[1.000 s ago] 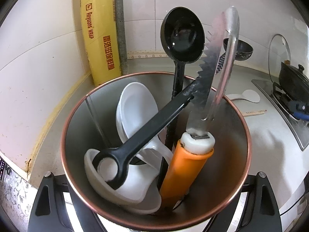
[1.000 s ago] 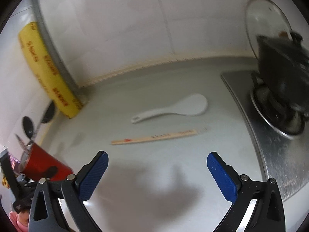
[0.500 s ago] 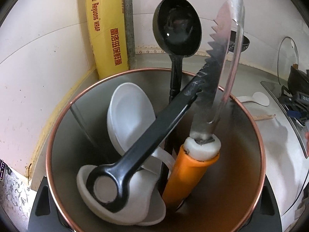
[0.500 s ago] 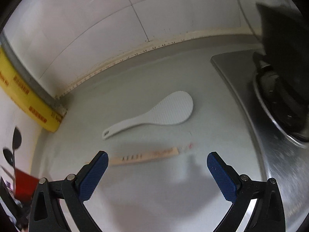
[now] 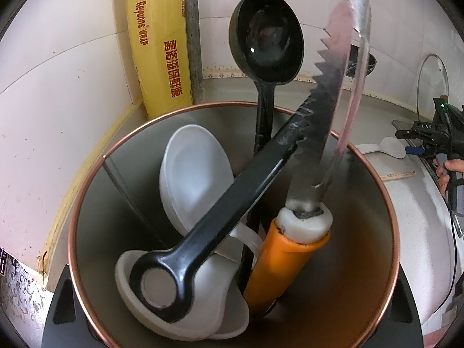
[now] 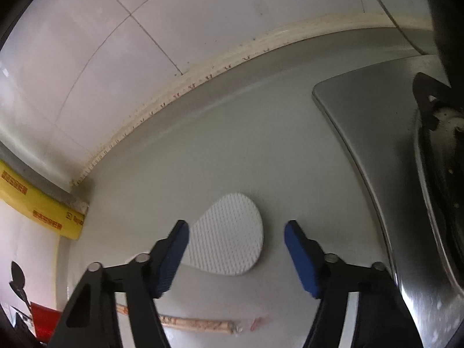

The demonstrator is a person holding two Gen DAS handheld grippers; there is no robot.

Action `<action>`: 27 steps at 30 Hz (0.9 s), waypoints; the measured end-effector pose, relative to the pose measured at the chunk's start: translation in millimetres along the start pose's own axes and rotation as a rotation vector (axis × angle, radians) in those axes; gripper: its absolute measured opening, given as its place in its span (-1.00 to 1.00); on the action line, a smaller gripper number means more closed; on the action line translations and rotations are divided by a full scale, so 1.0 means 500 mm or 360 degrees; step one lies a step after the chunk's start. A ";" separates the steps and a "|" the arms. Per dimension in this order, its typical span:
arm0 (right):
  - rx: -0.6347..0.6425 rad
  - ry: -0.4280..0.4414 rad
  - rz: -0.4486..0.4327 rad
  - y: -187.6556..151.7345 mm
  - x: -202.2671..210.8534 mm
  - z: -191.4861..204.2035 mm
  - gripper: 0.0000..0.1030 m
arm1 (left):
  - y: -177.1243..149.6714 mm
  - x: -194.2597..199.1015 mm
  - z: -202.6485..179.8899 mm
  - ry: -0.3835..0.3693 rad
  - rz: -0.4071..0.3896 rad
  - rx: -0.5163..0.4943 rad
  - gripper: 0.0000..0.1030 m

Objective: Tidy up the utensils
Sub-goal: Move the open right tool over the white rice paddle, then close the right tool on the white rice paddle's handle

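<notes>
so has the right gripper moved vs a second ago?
Yes. The right gripper has closed in on the white rice paddle, now between its closing jaws; the wrapped chopsticks now lie beneath it.

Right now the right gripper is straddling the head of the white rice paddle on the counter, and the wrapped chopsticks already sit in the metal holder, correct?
Not quite. The right gripper, jaws closing, does straddle the white rice paddle, but the right wrist view shows the wrapped chopsticks still lying on the grey counter, not in the metal holder.

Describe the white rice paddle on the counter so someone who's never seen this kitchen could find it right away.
Look at the grey counter between the tiled wall and the steel stove top. The rice paddle lies flat there, between the right gripper's closing blue pads. It is white with a dimpled oval head, unlike the thin wrapped chopsticks beside it.
</notes>
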State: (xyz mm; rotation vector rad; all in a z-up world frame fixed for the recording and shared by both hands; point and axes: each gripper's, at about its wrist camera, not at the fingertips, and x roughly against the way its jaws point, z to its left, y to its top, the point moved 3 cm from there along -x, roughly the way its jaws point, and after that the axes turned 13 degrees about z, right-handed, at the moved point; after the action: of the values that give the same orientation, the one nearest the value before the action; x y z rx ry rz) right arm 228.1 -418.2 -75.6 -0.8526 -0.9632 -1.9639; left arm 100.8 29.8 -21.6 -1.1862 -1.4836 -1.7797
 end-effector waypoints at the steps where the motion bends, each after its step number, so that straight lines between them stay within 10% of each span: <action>1: 0.0000 0.0026 0.0001 0.003 -0.001 -0.002 0.09 | 0.003 -0.001 0.000 0.0001 0.0006 0.0000 0.75; 9: -0.0062 0.0130 0.0002 -0.004 -0.016 -0.019 -0.77 | 0.015 -0.006 0.002 0.0016 0.0040 0.0007 0.75; 27: 0.0106 0.0193 -0.0162 -0.118 0.098 0.077 -0.87 | 0.023 -0.010 -0.003 0.0024 0.0069 0.0013 0.75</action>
State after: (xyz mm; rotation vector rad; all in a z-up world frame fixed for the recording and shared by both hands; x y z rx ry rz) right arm 163.3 -378.4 -36.3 -0.6508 -1.0116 -2.0329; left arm 112.4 24.9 -20.1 -1.1895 -1.4442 -1.7485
